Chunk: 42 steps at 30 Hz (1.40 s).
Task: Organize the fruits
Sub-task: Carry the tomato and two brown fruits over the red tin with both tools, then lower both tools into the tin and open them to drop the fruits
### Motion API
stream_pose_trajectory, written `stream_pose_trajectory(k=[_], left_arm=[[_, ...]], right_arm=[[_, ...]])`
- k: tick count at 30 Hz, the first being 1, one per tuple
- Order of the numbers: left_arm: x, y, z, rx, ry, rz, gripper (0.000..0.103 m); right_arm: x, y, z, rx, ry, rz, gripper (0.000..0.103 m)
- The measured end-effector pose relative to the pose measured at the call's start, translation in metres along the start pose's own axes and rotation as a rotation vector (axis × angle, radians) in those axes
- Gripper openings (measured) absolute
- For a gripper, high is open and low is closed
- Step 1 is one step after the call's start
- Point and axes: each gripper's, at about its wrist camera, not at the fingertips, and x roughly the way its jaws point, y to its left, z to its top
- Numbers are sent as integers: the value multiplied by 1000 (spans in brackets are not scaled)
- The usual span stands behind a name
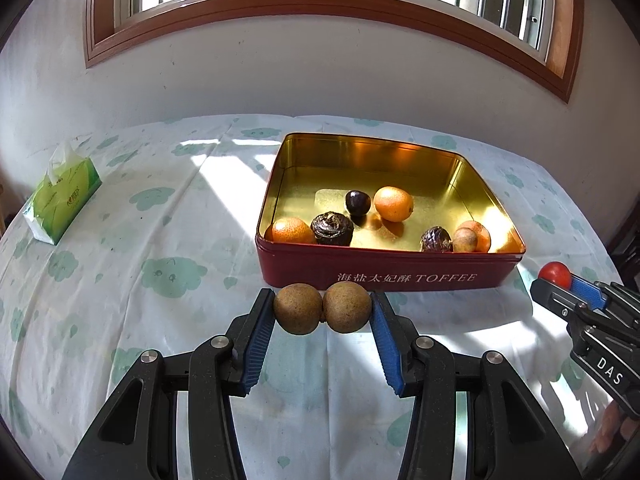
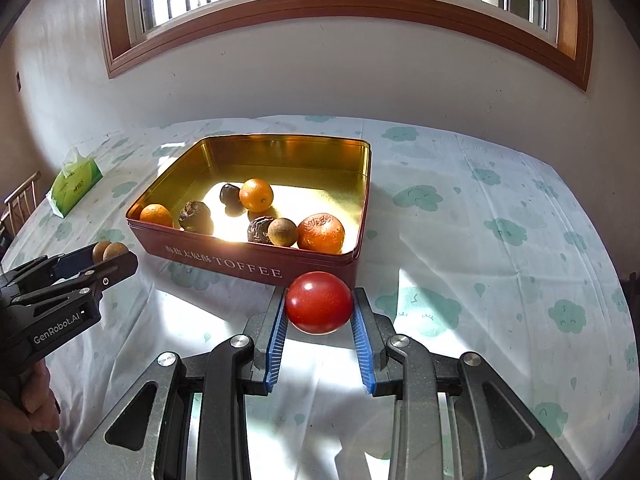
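While both hands are hovering short of the toffee tin, the left gripper is pinching two longans crosswise, the right gripper clamping a red tomato.

Two round brown longans sit side by side, touching, clamped above the tablecloth just near of the red toffee tin. A glossy red tomato is clamped at the tin's near right corner. The gold-lined tin holds three oranges, several dark wrinkled fruits and one brown longan.

Bright window sunlight — glare (fisheye-warped edges).
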Motion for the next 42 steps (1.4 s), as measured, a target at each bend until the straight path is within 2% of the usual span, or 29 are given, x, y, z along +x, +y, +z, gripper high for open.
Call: stream_pose_trajectory(k=[6, 17, 30, 42], left_arm=[[1, 3, 18, -13, -27, -45, 49], [27, -2, 46, 33, -11, -12, 49], [58, -10, 49, 74, 29, 7, 49], [68, -15, 55, 93, 19, 25, 49]], right_arm=[[4, 3, 16, -9, -17, 7, 28], [32, 7, 36, -43, 10, 1, 28], [60, 9, 43, -59, 44, 3, 29], [76, 11, 56, -53, 46, 7, 29]])
